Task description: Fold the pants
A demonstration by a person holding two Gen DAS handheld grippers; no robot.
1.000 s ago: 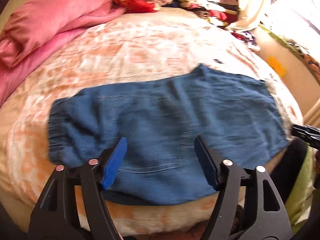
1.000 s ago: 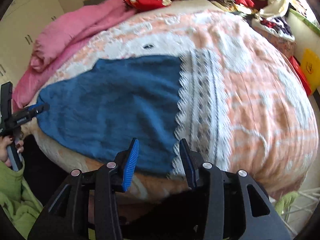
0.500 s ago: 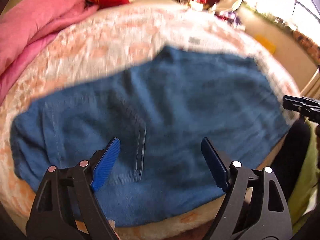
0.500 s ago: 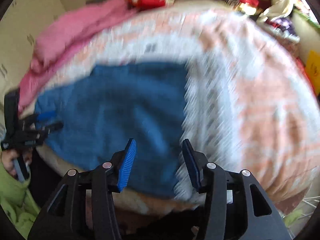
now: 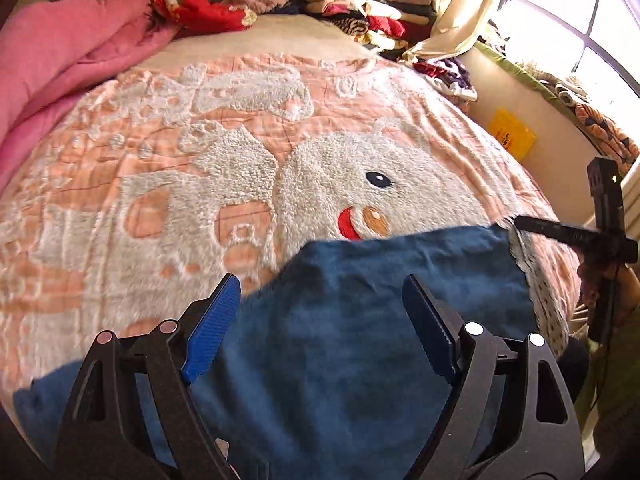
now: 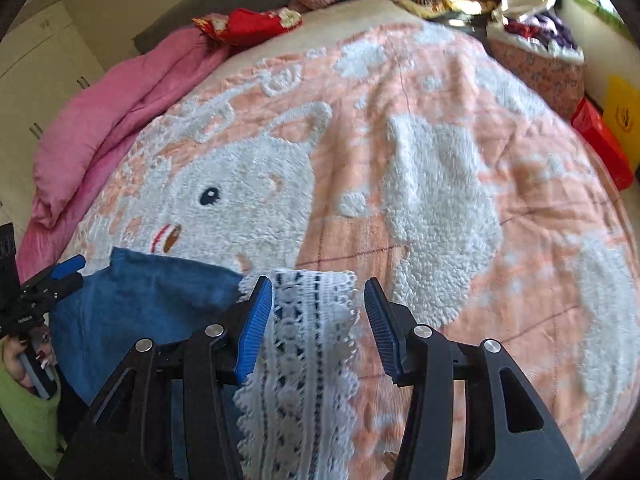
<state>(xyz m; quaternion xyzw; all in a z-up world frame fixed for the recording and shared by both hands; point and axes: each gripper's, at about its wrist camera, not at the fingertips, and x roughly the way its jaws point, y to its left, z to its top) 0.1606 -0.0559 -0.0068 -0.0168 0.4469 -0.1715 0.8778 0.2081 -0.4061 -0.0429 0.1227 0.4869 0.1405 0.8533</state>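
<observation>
Both grippers hover with jaws spread wide over blue pants (image 5: 360, 340) lying at the near edge of a bed. From its own camera, the left gripper (image 5: 320, 320) shows ribbed blue pads (image 5: 212, 328) on black angular arms, parted over soft, slightly wrinkled denim-blue cloth and gripping nothing. The right gripper (image 6: 318, 320) is likewise parted and holds nothing; between its pads lies the pants' white lace trim (image 6: 304, 360), a band of scalloped openwork with dark lines running along it.

The left view alone takes in the broad blue body of the garment, which fills the lower frame, with the lace seen only as a thin pale strip at the cloth's right end, close to the other gripper's dark tip. The right view alone shows the lace pattern in detail, and, at far left, the left gripper held in a hand with dark-painted nails (image 6: 28, 356), beside a green sleeve.

Beneath the pants spreads a fluffy peach-and-white blanket (image 5: 240, 140) with a raised cartoon animal face, its black eye and red mouth just beyond the blue cloth. A pink quilt (image 6: 100, 120) is bunched along the left side, a red garment (image 6: 248, 24) lies at the head, and folded clothes (image 5: 360, 8) are stacked behind it near a cream curtain (image 5: 460, 0).
</observation>
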